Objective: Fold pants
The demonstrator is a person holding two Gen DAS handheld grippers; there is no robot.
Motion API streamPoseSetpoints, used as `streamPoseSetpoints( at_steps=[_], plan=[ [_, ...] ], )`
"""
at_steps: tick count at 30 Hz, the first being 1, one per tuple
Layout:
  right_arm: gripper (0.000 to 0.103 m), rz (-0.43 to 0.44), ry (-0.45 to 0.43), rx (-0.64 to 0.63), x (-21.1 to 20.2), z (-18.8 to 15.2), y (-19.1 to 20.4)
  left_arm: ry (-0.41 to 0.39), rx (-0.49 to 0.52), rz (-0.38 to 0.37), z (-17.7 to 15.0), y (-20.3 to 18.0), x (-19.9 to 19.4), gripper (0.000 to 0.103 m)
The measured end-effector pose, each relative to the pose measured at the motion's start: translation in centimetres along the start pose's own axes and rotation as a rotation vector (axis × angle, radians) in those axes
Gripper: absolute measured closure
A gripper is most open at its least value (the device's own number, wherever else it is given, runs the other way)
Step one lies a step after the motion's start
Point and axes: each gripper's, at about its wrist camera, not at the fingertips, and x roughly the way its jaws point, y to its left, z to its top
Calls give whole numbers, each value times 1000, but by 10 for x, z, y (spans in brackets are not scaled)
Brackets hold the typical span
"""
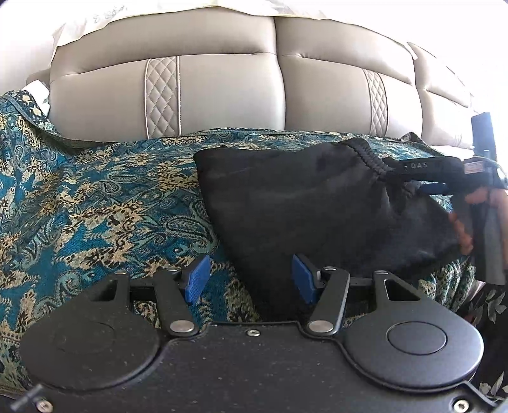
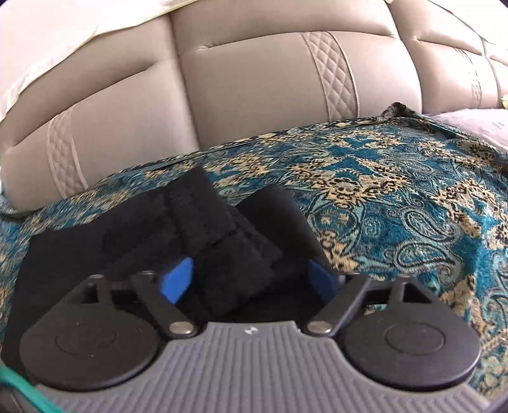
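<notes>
Black pants (image 1: 301, 206) lie bunched on a teal paisley throw (image 1: 95, 190) over the sofa seat. My left gripper (image 1: 250, 278) hovers at their near edge, blue pads apart. A strip of black fabric runs between the pads without being pinched. In the left wrist view my right gripper (image 1: 406, 179) comes in from the right at the ribbed waistband, with a hand behind it. In the right wrist view the right gripper (image 2: 249, 279) stands wide open. The folded waistband of the pants (image 2: 190, 216) lies loose between its pads.
The beige leather sofa backrest (image 1: 228, 95) rises just behind the throw, with a white cloth (image 2: 79, 28) draped over its top. A lilac cushion (image 2: 470, 127) sits at the far right. A green cable (image 2: 19, 390) crosses the near left corner.
</notes>
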Motion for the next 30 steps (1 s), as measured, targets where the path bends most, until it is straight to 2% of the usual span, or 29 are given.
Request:
streamPoseSetpoints(
  at_steps=[1,2,3,5,8,10,11,13,16,17,18,20,21,22,24,25,26,29,30],
  plan=[
    [12,10,-2,16,5,1,-1,0,-2,1,0,0,0,48],
    [22,12,-10,15,7,3,1,0,-2,1,0,0,0,48],
    [38,13,-10,4,10,6,5,0,-2,3,0,0,0,48],
    [45,26,-7,8,10,10,10,-2,2,4,1,0,0,48],
    [49,14,-5,-3,8,12,13,-7,4,6,1,0,-2,48],
    [46,31,7,6,10,12,8,-6,3,6,1,0,-1,48],
    [39,49,17,26,11,12,4,-4,0,5,1,0,-1,48],
    [40,89,36,62,16,17,-4,-2,-5,3,2,0,-1,48],
    [56,82,63,44,16,22,1,-13,-12,-2,4,-2,-3,48],
    [66,81,67,38,12,21,3,-19,-13,-1,5,-3,-5,48],
    [71,100,70,35,7,20,5,-23,-13,1,6,-3,-5,48],
    [68,139,83,19,-1,14,9,-27,-13,4,7,-4,-6,48],
    [50,137,85,3,0,11,10,-22,-13,4,7,-4,-5,48],
    [48,115,87,4,3,9,9,-16,-14,5,7,-4,-3,48],
    [46,129,92,75,6,9,2,-9,-24,2,7,-2,-1,48],
    [51,145,105,114,6,11,0,-6,-29,-4,7,-1,1,48],
    [51,170,119,126,6,12,-1,1,-35,-9,7,0,4,48],
    [47,203,146,57,2,7,6,48,-63,15,5,5,23,50],
    [46,219,153,32,-1,5,7,75,-77,29,3,7,32,56]
  ],
)
